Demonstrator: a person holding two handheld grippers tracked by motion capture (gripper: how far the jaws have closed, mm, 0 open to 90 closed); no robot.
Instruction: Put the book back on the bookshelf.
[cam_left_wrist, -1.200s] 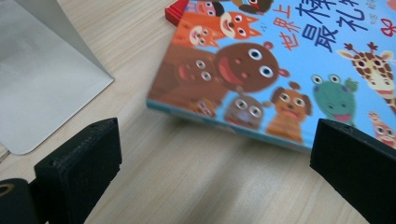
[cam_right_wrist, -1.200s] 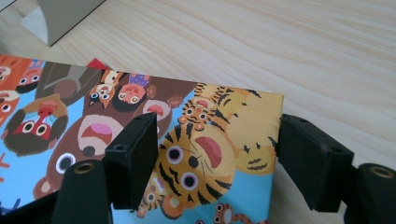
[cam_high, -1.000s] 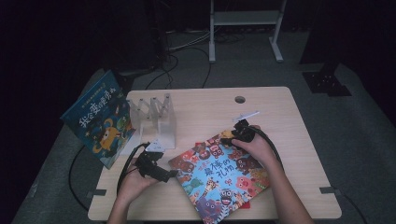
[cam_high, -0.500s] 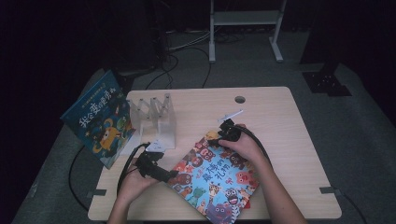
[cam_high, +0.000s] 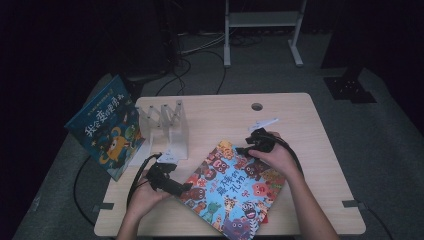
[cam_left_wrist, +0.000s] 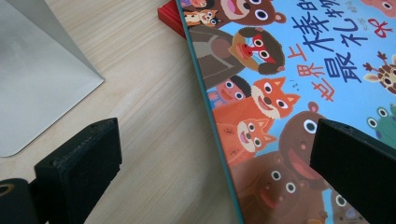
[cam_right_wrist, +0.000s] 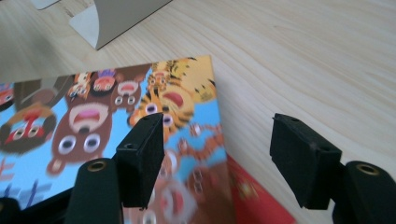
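A picture book (cam_high: 232, 192) with cartoon animals on a blue cover lies flat and askew on the wooden table (cam_high: 215, 112). My left gripper (cam_high: 186, 189) is open at the book's left edge. In the left gripper view that gripper (cam_left_wrist: 217, 172) straddles the book (cam_left_wrist: 289, 93) edge, one jaw over bare wood, the other over the cover. My right gripper (cam_high: 241, 150) is open at the book's far corner. In the right gripper view this gripper (cam_right_wrist: 222, 156) spans the tiger corner of the book (cam_right_wrist: 154, 112). A red book (cam_right_wrist: 252, 196) peeks out beneath.
A pale slotted book rack (cam_high: 167, 127) stands at the table's left rear, its base (cam_left_wrist: 37, 84) close to my left gripper. A blue book (cam_high: 102, 127) leans off the table's left edge. A small white piece (cam_high: 264, 123) and a cable hole (cam_high: 257, 106) lie behind my right gripper.
The picture book has slid and turned to the left, toward my left gripper. My right gripper moved left with its far corner. The left gripper has barely shifted.
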